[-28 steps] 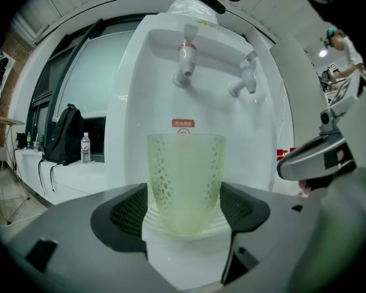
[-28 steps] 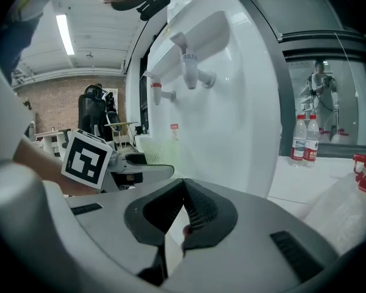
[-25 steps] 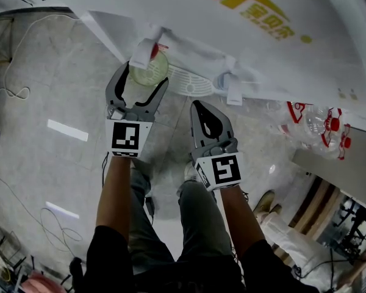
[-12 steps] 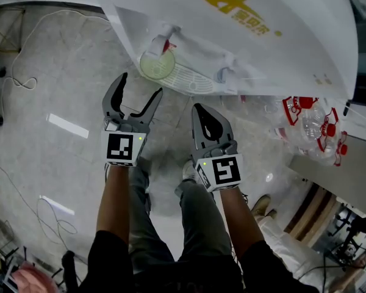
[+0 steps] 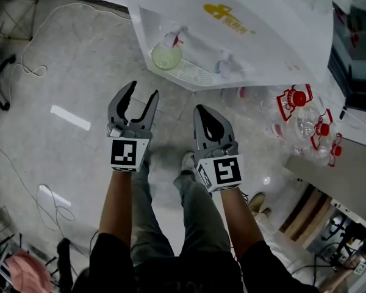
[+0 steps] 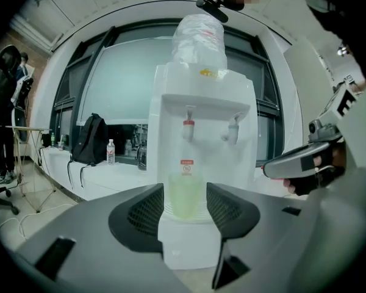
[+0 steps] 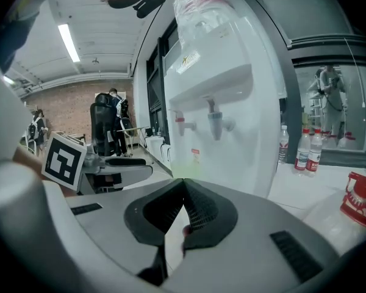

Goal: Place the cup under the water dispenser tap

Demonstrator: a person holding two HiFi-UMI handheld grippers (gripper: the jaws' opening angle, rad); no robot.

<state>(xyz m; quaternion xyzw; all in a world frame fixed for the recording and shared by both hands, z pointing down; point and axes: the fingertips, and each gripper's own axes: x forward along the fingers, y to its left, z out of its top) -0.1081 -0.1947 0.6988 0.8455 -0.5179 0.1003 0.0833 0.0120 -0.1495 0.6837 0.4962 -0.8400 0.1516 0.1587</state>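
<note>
A pale green translucent cup (image 5: 166, 57) stands on the drip tray (image 5: 194, 76) of a white water dispenser (image 5: 250, 23), directly under its red tap (image 6: 188, 127). It is ahead of the left tool (image 5: 143, 91) and well apart from it. That tool's jaws have just been closing and stand partly apart with nothing between them. Just beside it, the right tool (image 5: 204, 112) has its jaws pressed together, empty, above the grey floor (image 5: 67, 72)
</note>
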